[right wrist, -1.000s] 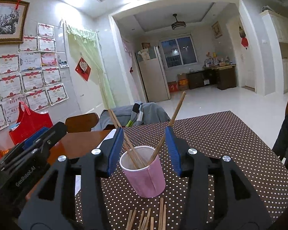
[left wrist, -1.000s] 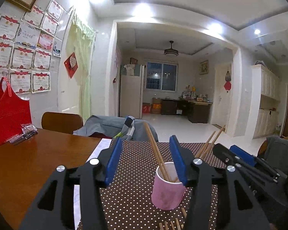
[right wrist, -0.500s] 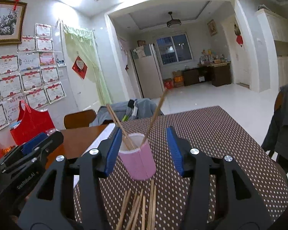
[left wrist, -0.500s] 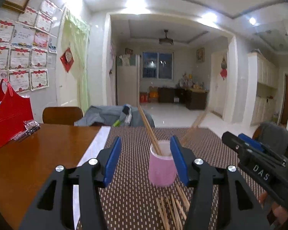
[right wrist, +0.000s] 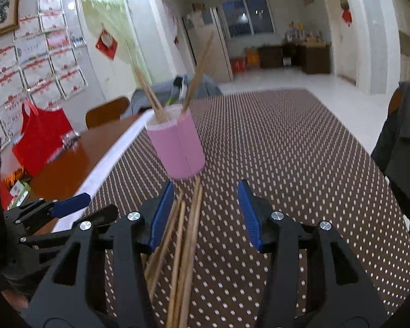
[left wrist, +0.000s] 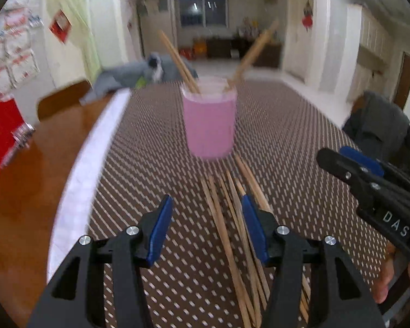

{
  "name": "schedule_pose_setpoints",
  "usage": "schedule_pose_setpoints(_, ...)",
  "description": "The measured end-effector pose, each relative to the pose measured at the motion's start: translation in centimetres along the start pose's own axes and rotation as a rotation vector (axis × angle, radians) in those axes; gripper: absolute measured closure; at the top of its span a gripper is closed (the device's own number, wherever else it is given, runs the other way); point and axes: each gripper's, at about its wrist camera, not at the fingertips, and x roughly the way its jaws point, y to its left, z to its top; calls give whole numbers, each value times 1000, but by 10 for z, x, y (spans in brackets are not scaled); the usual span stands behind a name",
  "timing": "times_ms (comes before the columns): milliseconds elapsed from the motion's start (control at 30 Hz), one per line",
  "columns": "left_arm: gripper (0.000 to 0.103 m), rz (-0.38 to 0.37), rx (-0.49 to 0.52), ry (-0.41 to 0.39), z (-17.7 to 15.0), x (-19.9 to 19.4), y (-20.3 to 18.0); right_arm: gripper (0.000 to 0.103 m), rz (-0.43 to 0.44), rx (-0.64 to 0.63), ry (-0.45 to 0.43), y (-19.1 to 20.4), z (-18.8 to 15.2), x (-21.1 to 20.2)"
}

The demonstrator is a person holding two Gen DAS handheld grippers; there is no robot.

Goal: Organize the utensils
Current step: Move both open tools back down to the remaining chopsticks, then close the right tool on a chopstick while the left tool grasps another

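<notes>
A pink cup [left wrist: 209,124] [right wrist: 176,143] stands upright on the brown dotted tablecloth [left wrist: 287,136] [right wrist: 287,150], with a few wooden chopsticks leaning out of it. Several loose chopsticks [left wrist: 229,218] [right wrist: 187,235] lie on the cloth just in front of the cup. My left gripper [left wrist: 206,210] hovers open above them, nothing between its blue pads. My right gripper [right wrist: 206,194] is also open and empty, with the loose chopsticks running under its left finger. Each gripper shows at the edge of the other's view: the right gripper [left wrist: 369,175], the left gripper [right wrist: 54,210].
Bare wooden tabletop [left wrist: 22,191] lies left of the cloth, with a red bag [right wrist: 41,136] on it near the wall. A chair with dark clothing [left wrist: 382,131] stands at the right edge. Another chair with grey clothes [right wrist: 150,95] is at the far end.
Both grippers have tipped downward and sunk toward the table. The loose chopsticks in front of the cup have come fully into view. The cup has not moved.
</notes>
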Motion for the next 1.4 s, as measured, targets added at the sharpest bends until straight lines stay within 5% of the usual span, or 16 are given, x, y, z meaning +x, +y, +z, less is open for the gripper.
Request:
schedule_pose_setpoints(200, 50, -7, -9, 174, -15, 34, 2, 54, 9, 3, 133, -8, -14, 18)
schedule_pose_setpoints(500, 51, -18, -47, 269, -18, 54, 9, 54, 28, -6, 243, -12, -28, 35)
schedule_pose_setpoints(800, 95, -102, -85, 290, -13, 64, 14, 54, 38, -6, 286, -18, -30, 46)
schedule_pose_setpoints(1233, 97, -112, -157, 234, -4, 59, 32, 55, 31, -45, 373, -9, -23, 70)
schedule_pose_setpoints(1400, 97, -120, -171, 223, 0, 57, 37, 65, -17, -86, 400, 2, -19, 82)
